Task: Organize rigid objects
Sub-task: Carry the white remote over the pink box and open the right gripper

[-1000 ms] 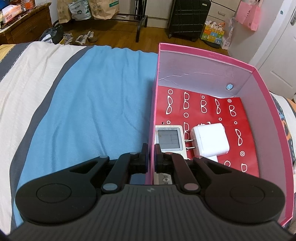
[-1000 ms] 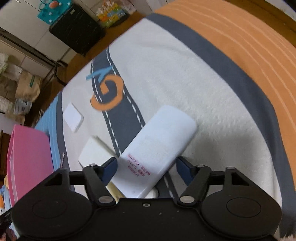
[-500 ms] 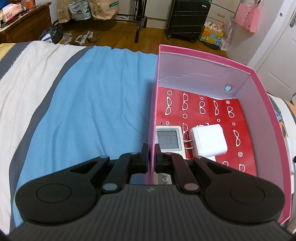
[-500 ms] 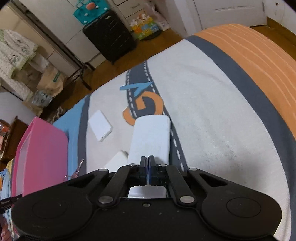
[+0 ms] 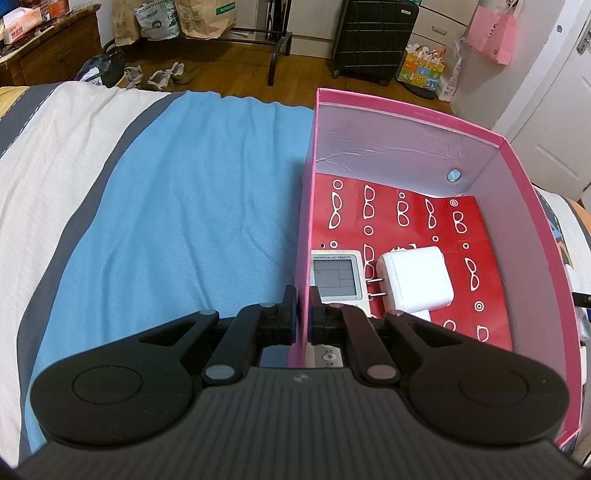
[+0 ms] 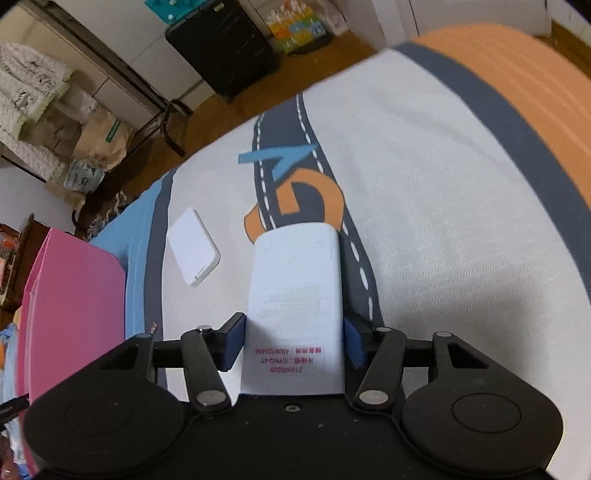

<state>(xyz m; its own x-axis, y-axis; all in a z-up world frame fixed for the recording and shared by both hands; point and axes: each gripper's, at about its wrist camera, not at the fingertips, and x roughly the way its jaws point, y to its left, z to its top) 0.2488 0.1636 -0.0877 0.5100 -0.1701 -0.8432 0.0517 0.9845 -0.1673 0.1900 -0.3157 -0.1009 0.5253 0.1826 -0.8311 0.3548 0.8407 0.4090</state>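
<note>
My left gripper (image 5: 303, 295) is shut on the left wall of the pink box (image 5: 309, 206), one finger outside and one inside. In the box lie an air-conditioner remote (image 5: 338, 277) and a white charger (image 5: 417, 280) on a red sheet with glasses prints. My right gripper (image 6: 293, 343) is shut on a white remote (image 6: 295, 295), face down with a label in red print, held above the bed. A flat white power bank (image 6: 192, 252) lies on the bedspread to the left. The pink box also shows in the right wrist view (image 6: 70, 317) at the far left.
The bed has a blue, white, grey and orange spread (image 6: 443, 206). Beyond its edge are a wooden floor, a black suitcase (image 5: 373, 37), paper bags (image 5: 207, 16) and a metal rack. A white door (image 5: 554, 122) stands to the right.
My right gripper took hold of the white remote across its width and lifted it off the bed, straightening it between the fingers. The left gripper kept its hold on the box wall.
</note>
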